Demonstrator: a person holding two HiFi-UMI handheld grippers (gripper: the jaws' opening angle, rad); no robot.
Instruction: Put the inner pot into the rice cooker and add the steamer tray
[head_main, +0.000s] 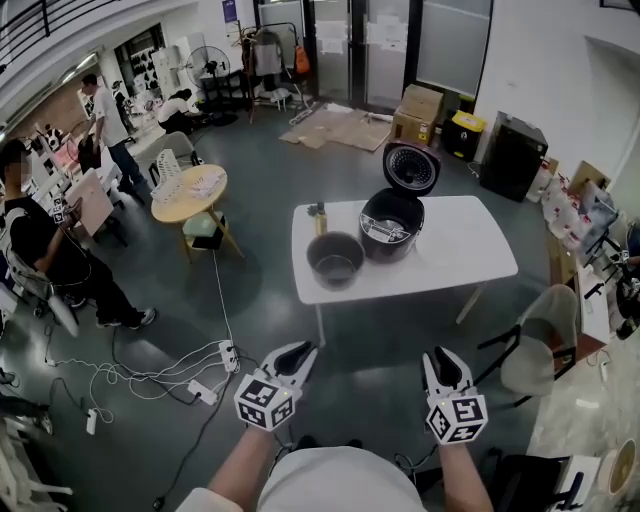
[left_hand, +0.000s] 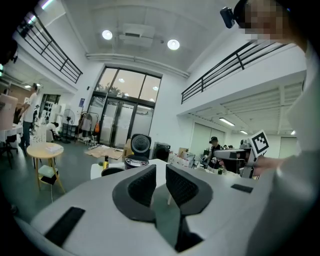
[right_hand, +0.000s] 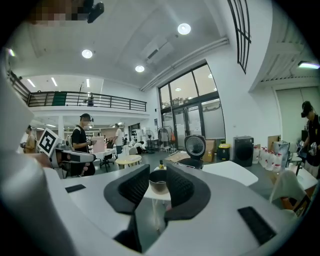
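Across the floor, a white table (head_main: 460, 250) carries the black rice cooker (head_main: 392, 225), its lid (head_main: 411, 166) standing up. The grey metal inner pot (head_main: 335, 260) sits on the table left of the cooker, with a small bottle (head_main: 319, 217) behind it. I cannot make out a steamer tray. My left gripper (head_main: 297, 352) and right gripper (head_main: 443, 360) hang over the floor well short of the table, both open and empty. In the right gripper view the pot (right_hand: 158, 186) shows far off between the pads of that gripper (right_hand: 158, 172). The left gripper (left_hand: 161, 167) points past the cooker (left_hand: 136, 160).
White cables and power strips (head_main: 215, 370) lie on the floor to my left. A round wooden table (head_main: 188, 193) with chairs stands further left. A grey chair (head_main: 540, 345) sits off the white table's right end. People stand and sit at the left; boxes (head_main: 420, 110) are behind.
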